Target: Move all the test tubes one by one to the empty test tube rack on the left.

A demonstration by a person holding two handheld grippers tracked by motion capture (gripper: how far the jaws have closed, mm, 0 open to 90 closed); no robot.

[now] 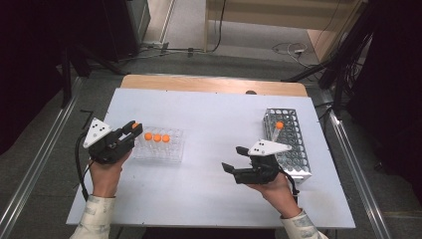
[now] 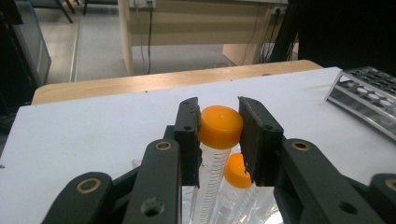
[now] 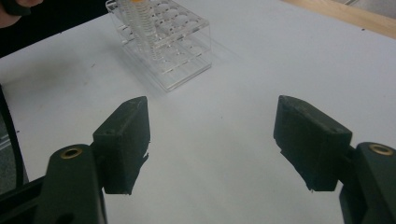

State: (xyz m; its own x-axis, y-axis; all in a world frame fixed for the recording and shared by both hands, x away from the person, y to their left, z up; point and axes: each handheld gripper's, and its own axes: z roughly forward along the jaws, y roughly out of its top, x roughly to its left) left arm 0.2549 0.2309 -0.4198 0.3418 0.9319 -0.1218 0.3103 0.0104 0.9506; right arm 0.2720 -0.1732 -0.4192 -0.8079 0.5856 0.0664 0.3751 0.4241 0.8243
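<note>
step: left gripper holds one orange-capped tube at the clear rack; looks like a tube move between the clear rack and the metal rack, direction can't tell from this moment.
left jaws: clamped on the tube's cap, one pad each side; tube hangs upright below them, body marked with a scale.
held tube: at the left end of the clear rack, over or in the near-left holes; can't tell if its bottom is seated.
neighbour tube: second orange cap just behind and below the held one, close to it, touching or not can't tell.
clear rack tubes: three more orange caps in a row, seen from the high view.
right gripper: jaws wide apart, nothing between them, low over bare desk between the two racks.
metal rack: right side of desk, one orange-capped tube standing in it, leaning a bit.
next move (judgement): if lifting, pull straight up so the tube clears the hole without dragging the neighbour; if placing, lower plumb, then let go only once seated.
risk: tilted pull could tip the light clear rack; the idle right gripper could steady it.
</note>
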